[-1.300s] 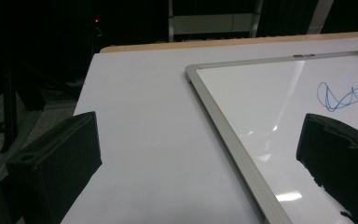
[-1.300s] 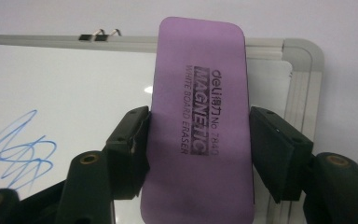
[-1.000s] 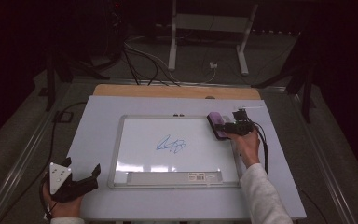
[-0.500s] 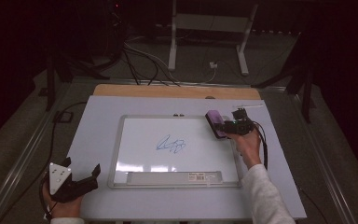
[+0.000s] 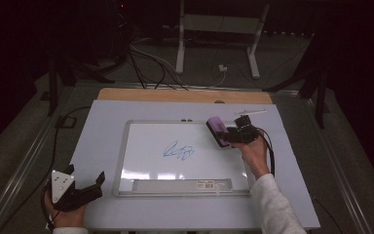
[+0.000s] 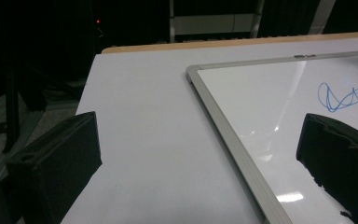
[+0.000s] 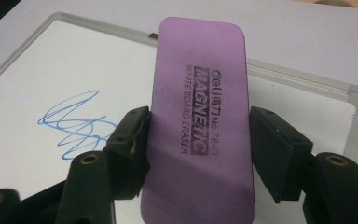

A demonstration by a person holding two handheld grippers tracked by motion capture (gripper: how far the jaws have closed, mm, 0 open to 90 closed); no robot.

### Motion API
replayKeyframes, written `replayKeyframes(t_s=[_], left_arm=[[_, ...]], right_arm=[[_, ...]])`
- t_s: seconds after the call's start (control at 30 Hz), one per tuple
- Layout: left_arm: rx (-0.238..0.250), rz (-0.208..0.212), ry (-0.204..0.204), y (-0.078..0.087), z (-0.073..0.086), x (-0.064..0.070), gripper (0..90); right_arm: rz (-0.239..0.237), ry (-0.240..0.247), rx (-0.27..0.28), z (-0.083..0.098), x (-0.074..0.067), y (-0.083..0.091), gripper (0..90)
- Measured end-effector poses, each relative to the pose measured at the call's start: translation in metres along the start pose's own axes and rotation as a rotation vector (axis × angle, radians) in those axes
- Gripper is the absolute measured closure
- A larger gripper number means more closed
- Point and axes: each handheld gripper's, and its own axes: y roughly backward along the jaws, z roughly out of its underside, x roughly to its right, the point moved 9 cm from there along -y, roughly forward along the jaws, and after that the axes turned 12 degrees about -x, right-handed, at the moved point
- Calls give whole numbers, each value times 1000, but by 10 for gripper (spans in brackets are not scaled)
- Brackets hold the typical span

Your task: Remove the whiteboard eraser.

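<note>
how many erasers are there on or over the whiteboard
1: a purple eraser, clamped across its width in the right gripper, over the whiteboard's upper right corner, right of the blue scribble.

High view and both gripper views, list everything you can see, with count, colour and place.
whiteboard: one, white with grey frame, middle of the table
scribble: one, blue, centre of the whiteboard
eraser: one, purple, over the whiteboard's far right corner, gripped between the right gripper's fingers
table: one, white top with a wooden far edge
pen-like object: one, pale, far right of the table, too small to identify
cables: several, dark and white, floor beyond the table
left gripper: one, black, open, near left table edge
right gripper: one, black, shut on the eraser
</note>
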Motion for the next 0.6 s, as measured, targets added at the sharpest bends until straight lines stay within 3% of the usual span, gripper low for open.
replayKeyframes(t_s=[0.6], left_arm=[[-2,-3,5,-1,1,-1,5]], right_arm=[[-36,124,-20,3,-36,-6,408]])
